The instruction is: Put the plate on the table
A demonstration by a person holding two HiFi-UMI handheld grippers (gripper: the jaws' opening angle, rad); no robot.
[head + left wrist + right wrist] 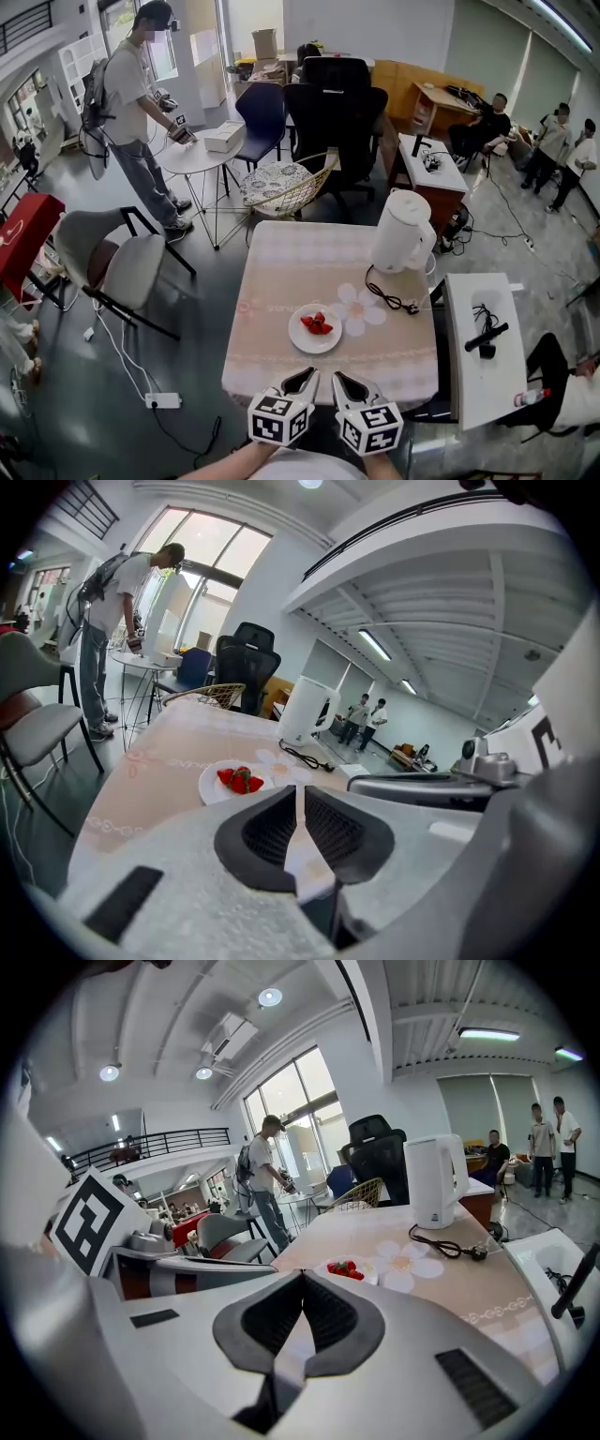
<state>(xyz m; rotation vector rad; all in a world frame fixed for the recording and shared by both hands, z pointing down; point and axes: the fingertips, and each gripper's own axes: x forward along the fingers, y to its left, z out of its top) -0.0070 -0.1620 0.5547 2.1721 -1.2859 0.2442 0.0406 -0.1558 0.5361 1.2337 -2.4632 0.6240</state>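
Observation:
A white plate [298, 340] with red strawberries [317, 323] rests on the pink-clothed table [281, 272], a little in from the near edge. Both grippers hover side by side just off that near edge, below the plate and apart from it. My left gripper [307, 376] has its jaws drawn together with nothing between them. My right gripper [343, 379] is likewise shut and empty. The left gripper view shows the plate [212, 785] just beyond the jaw tips [298, 789]. In the right gripper view the plate [369, 1270] lies ahead of the jaws [300, 1277].
A white kettle [404, 230] stands at the table's far right, its black cord and plug [392, 298] trailing toward a flower-shaped mat [358, 309] beside the plate. A white side table [480, 361] flanks the right. A grey chair [122, 267] stands left; a person [136, 112] stands further back.

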